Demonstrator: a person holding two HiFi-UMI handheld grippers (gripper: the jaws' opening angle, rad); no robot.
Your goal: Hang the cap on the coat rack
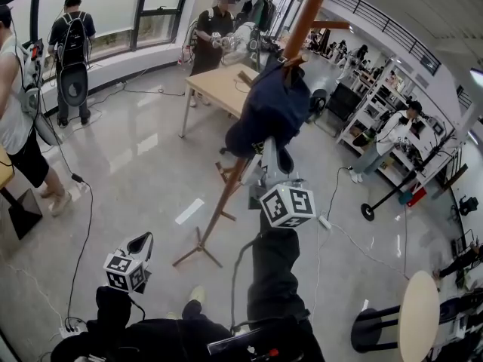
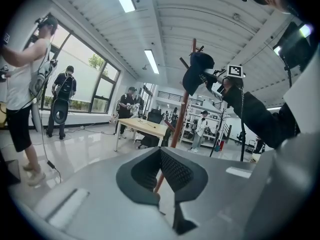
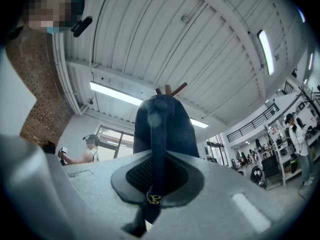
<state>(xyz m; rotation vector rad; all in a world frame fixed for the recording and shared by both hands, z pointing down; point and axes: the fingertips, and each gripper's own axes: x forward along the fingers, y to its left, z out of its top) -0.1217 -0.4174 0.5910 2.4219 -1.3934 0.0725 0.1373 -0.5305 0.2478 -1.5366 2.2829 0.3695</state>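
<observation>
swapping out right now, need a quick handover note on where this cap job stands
Right gripper: shut on the navy cap by its back strap, raised to the coat rack.
Left gripper: open, empty, held low.
Cap: against the rack's pole by the top pegs; can't tell if it is hooked on one.
Done: cap lifted to the rack.
Left: seat it on a peg, release, withdraw.
</observation>
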